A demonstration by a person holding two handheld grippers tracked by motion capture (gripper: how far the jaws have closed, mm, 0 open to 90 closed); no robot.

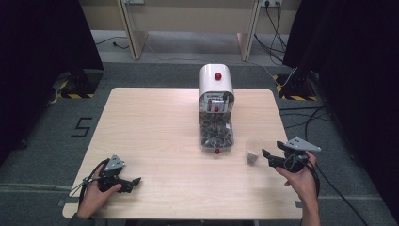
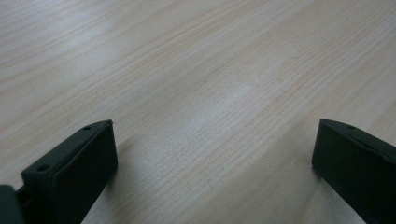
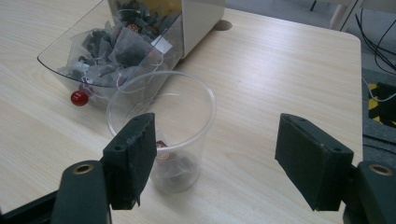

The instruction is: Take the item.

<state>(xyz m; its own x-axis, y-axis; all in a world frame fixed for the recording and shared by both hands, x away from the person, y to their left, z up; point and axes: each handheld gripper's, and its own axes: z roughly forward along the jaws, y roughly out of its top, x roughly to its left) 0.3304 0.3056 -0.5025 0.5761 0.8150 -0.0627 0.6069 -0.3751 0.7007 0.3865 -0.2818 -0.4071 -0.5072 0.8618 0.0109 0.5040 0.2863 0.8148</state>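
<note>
The wooden table (image 1: 155, 141) fills the middle of the high view. At its upper middle stands a white dispenser (image 1: 216, 82) with a red knob. Its clear tray (image 3: 56, 58) is full of tea bags (image 3: 112, 51). A clear plastic cup (image 1: 254, 150) stands at the middle right of that view, just beside the tray. It has something small and dark at the bottom. The right gripper (image 3: 215, 154) is near the cup, with its jaws wide apart and nothing between them. The left gripper (image 2: 212, 154) rests low over bare wood at the lower left, with its jaws apart too.
</note>
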